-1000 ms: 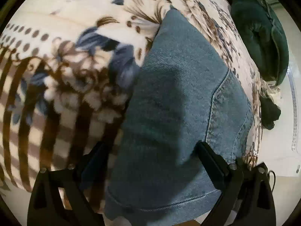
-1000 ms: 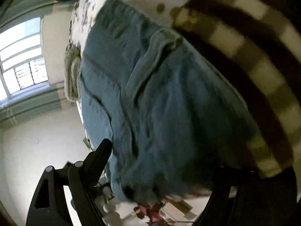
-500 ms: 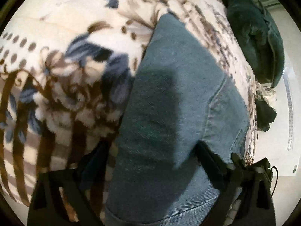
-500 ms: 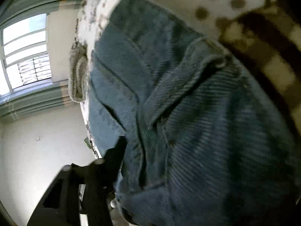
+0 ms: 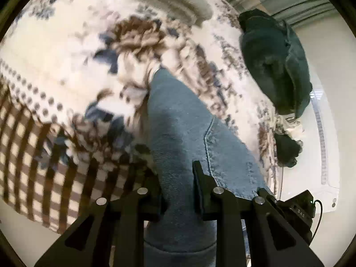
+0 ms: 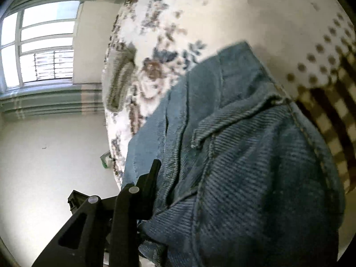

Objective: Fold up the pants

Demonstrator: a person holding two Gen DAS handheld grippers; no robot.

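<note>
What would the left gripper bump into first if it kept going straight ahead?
The left gripper is already shut on the jeans, so denim comes first. Past that lies the flowery blanket, though depth is hard to judge.

Daylight from a bright window (image 6: 42,44), blown-out wall, motion-blurred floral blanket (image 5: 66,55), heavy fisheye bending, dark vignetted corners
</note>
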